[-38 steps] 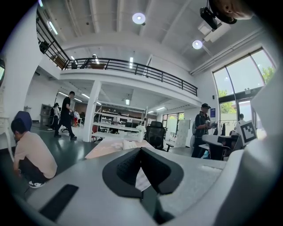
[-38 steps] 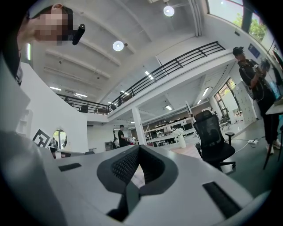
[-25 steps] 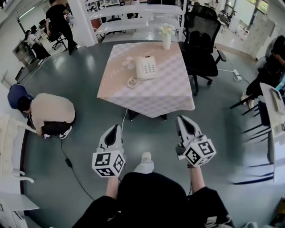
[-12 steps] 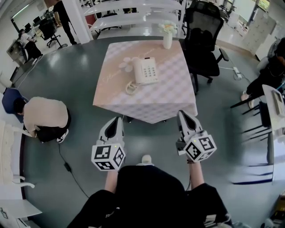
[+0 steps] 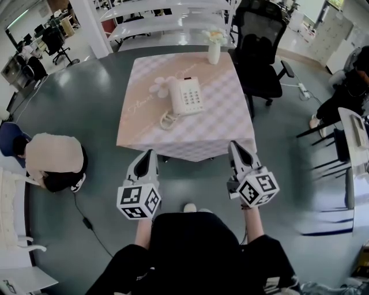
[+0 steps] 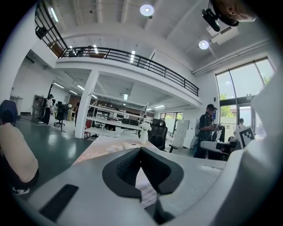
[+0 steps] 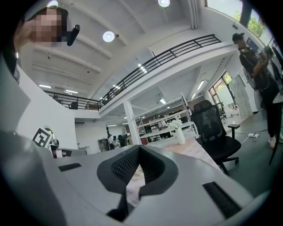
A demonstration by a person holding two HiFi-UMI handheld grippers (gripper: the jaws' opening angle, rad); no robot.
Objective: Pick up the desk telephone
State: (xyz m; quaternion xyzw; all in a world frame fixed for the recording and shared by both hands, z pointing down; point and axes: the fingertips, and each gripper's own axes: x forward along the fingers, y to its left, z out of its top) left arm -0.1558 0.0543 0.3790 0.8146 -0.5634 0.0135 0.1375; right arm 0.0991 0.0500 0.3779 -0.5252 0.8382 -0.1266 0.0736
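A white desk telephone [image 5: 187, 96] with its coiled cord [image 5: 168, 119] lies on the pink checked tablecloth of a square table [image 5: 213, 129] ahead of me. My left gripper [image 5: 150, 157] is shut and empty, just short of the table's near edge on the left. My right gripper [image 5: 235, 149] is also shut and empty, at the near edge on the right. In the left gripper view the closed jaws [image 6: 140, 150] point at the table top [image 6: 110, 147]. In the right gripper view the closed jaws [image 7: 139, 148] point toward the table [image 7: 188, 148] and a white vase [image 7: 179, 134].
A white vase of flowers [image 5: 214, 47] stands at the table's far edge, a flower-shaped piece [image 5: 161, 87] lies left of the phone. A black office chair [image 5: 260, 49] stands right of the table. A crouching person [image 5: 52, 162] is on the floor at left. White shelving [image 5: 167, 17] stands behind.
Both grippers have come closer to the table, whose near edge now lies just ahead of their tips. The crouching person has slid left in view. Jaws stayed shut.
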